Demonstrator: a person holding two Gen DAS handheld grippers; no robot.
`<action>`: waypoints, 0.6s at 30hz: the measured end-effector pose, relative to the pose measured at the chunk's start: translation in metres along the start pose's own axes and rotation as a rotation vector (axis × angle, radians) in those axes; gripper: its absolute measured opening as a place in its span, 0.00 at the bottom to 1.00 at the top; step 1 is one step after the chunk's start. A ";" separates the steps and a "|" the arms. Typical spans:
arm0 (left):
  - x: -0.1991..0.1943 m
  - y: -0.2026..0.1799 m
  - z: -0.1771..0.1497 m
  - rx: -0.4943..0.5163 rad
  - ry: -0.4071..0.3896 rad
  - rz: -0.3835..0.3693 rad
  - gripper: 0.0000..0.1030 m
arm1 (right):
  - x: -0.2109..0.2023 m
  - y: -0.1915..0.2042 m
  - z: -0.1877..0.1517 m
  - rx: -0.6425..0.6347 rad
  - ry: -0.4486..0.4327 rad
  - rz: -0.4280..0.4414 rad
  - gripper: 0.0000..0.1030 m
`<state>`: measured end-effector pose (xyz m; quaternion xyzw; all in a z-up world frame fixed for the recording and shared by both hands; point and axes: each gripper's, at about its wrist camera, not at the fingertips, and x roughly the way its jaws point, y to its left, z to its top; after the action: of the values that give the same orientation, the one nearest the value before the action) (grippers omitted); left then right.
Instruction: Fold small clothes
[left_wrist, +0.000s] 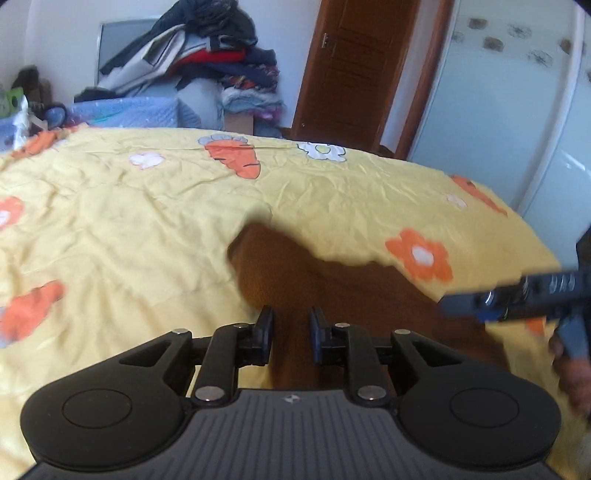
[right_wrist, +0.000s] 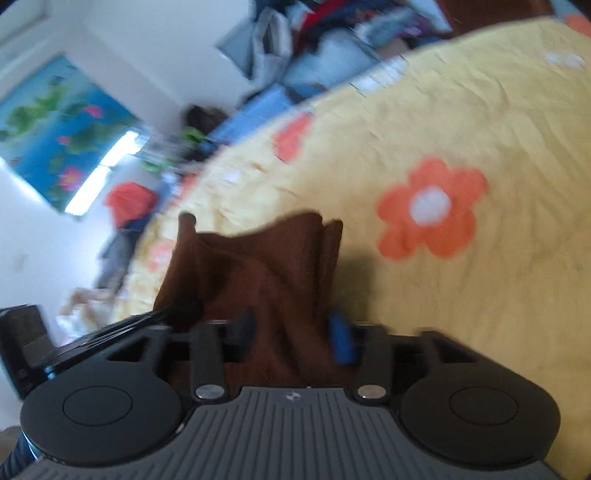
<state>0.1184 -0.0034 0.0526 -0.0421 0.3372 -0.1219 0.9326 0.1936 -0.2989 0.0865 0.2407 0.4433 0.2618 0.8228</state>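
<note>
Yellow flowered bedspread (left_wrist: 147, 221) under brown garment (right_wrist: 258, 266), pinched by both grippers' fingers (left_wrist: 264, 328); clothes pile (left_wrist: 207, 55) behind.

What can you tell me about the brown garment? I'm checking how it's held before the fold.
The brown garment is a small, soft piece of knit-like or fleecy cloth, rumpled and creased, not yet neatly folded. It lies over the yellow flowered bedspread. Cloth runs between the fingers of the left gripper and of the right gripper, bunching upward there.
</note>
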 end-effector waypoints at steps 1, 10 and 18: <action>-0.020 -0.004 -0.013 0.058 -0.039 -0.008 0.24 | -0.011 -0.002 -0.008 0.004 -0.023 0.015 0.63; -0.088 -0.053 -0.125 0.418 -0.141 0.048 0.94 | -0.053 -0.024 -0.040 0.131 -0.016 0.020 0.64; -0.062 -0.054 -0.117 0.357 -0.119 0.094 0.23 | -0.029 -0.012 -0.044 0.111 -0.062 -0.024 0.15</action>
<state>-0.0135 -0.0389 0.0096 0.1326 0.2561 -0.1333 0.9482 0.1446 -0.3198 0.0746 0.2888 0.4342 0.2194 0.8246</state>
